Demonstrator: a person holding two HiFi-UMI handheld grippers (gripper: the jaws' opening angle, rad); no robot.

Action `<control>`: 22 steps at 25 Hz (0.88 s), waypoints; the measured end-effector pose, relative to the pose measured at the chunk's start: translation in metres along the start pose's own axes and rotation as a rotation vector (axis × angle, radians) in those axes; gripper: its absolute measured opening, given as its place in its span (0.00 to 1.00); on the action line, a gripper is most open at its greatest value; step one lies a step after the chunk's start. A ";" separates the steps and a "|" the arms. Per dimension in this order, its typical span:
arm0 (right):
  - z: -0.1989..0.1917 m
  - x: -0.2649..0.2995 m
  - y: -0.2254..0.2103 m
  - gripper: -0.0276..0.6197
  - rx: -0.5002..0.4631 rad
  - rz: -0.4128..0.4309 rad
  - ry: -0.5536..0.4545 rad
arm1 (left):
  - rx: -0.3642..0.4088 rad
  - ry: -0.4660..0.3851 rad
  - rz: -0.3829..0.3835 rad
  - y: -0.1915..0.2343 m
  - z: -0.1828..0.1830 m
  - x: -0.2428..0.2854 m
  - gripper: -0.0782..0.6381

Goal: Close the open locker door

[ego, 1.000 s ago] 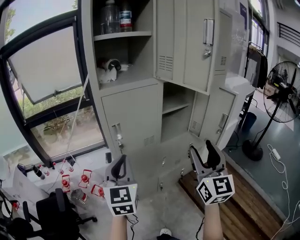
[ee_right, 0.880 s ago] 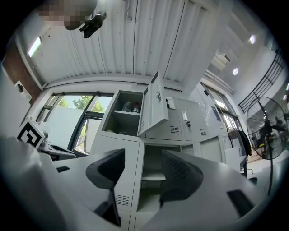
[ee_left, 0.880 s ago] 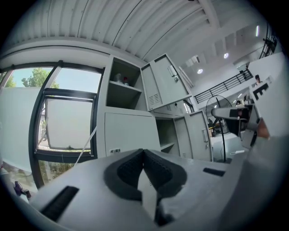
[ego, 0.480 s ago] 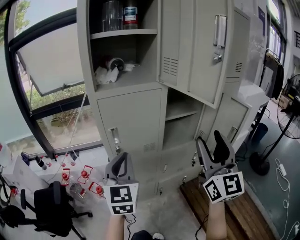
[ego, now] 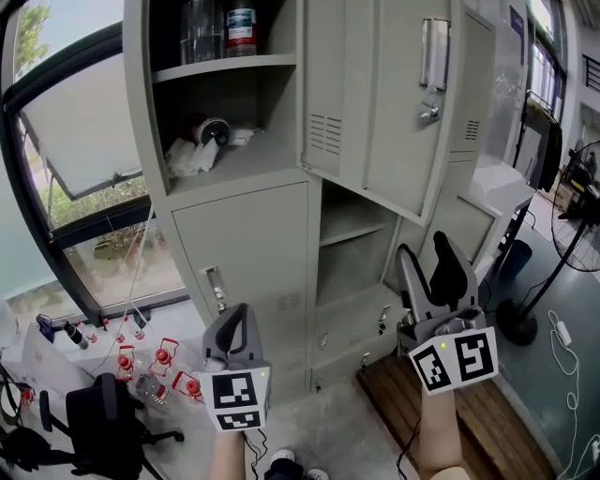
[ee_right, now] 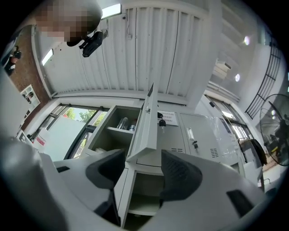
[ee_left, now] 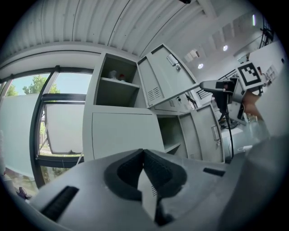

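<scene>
Your left tool (ee_left: 143, 153) is shut tight. Its two jaws touch at the tips, and there is nothing between them. It hangs low in front of the closed lower door (ego: 246, 246) of the grey locker (ego: 141, 112) and does not touch it.

Your right tool (ee_right: 143, 155) is wide open and holds nothing. When you look along it, you see the bottom corner of the open locker door (ego: 375, 94) in the gap between the jaws, farther off. In the head view, this tool points up, close under the bottom edge of that door. I cannot tell if it touches the door.

The open locker door is the top one. It sticks out toward you from the right side of its box. Its handle (ego: 433, 53) and lock (ego: 428, 114) are near the free edge.

Inside the open box there is a shelf (ego: 225, 66) with bottles (ego: 242, 23) on it. Under the shelf lies a crumpled white thing (ego: 192, 155). Below the open door, a lower box (ego: 352, 253) is open too, with a shelf of its own.

To your left is a big window (ego: 84, 141). A black chair (ego: 103, 422) and some small red things (ego: 164, 358) are on the floor. To your right is a fan (ego: 586, 187), and a strip of wooden floor (ego: 487, 412) lies under your right arm.
</scene>
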State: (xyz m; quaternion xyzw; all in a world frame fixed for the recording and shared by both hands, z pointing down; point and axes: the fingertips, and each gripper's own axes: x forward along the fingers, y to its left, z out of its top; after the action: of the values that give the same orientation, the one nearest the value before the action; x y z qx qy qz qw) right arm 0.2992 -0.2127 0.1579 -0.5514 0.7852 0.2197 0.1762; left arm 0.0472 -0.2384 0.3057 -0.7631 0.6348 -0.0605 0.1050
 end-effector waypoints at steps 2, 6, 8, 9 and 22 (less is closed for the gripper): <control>0.002 0.005 -0.004 0.42 -0.003 -0.005 -0.010 | -0.002 0.001 -0.009 0.000 0.000 0.007 0.11; 0.011 0.016 -0.013 0.42 -0.020 -0.016 -0.028 | 0.005 -0.009 -0.033 -0.001 0.003 0.018 0.11; 0.014 0.021 -0.014 0.42 -0.022 -0.016 -0.035 | 0.008 -0.012 -0.042 0.000 0.005 0.022 0.11; 0.015 0.024 -0.013 0.42 -0.022 -0.013 -0.037 | 0.009 -0.014 -0.046 0.000 0.006 0.025 0.11; 0.016 0.033 -0.003 0.27 0.001 -0.010 -0.046 | -0.005 -0.023 -0.040 0.013 0.007 0.034 0.11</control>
State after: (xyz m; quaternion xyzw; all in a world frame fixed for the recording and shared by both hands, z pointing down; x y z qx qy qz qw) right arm 0.2919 -0.2315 0.1270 -0.5499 0.7784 0.2311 0.1958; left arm 0.0428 -0.2737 0.2945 -0.7765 0.6184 -0.0523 0.1094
